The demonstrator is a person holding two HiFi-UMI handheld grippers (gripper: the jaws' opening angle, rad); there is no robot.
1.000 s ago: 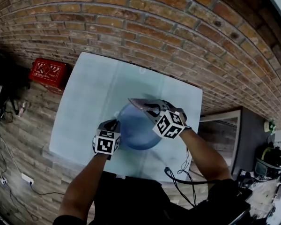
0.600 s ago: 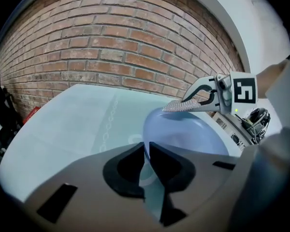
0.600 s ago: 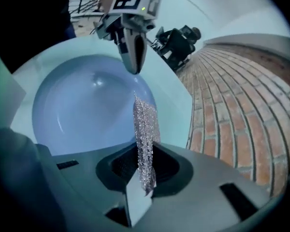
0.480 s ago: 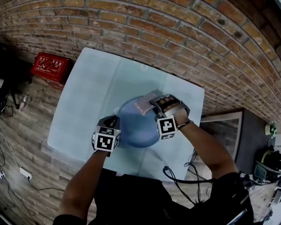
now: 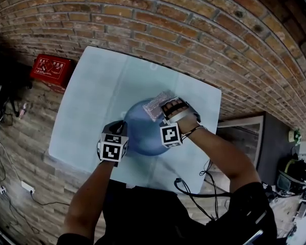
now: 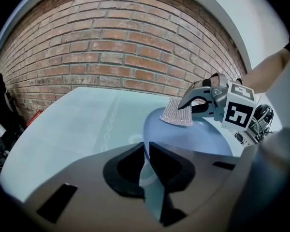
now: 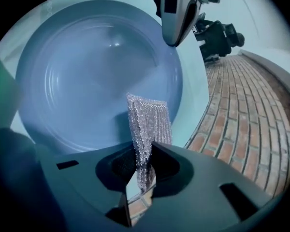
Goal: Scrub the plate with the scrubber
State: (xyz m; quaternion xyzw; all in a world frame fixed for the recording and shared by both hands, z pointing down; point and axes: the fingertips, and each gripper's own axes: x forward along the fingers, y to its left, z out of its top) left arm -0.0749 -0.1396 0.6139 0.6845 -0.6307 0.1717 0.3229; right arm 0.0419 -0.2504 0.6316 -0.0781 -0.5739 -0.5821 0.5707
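A blue plate [image 5: 143,131] lies on the pale table [image 5: 97,101], near its front middle. My left gripper [image 5: 120,131] is shut on the plate's near-left rim [image 6: 146,151]. A silvery mesh scrubber [image 5: 158,105] hangs from my right gripper [image 5: 166,111], which is shut on it at the plate's far right edge. In the right gripper view the scrubber [image 7: 147,129] stands pinched between the jaws over the plate [image 7: 87,76]. The left gripper view shows the scrubber [image 6: 178,114] resting at the plate's [image 6: 193,139] far rim, under the right gripper [image 6: 195,100].
A brick wall [image 5: 194,40] runs behind the table. A red box [image 5: 52,69] lies on the wooden floor at the left, with cables and a power strip [image 5: 28,188] nearby. A dark cabinet [image 5: 250,142] stands to the right.
The right gripper has come down and left with the scrubber, from above the plate's far right to its far rim. The left gripper has kept its hold on the plate.
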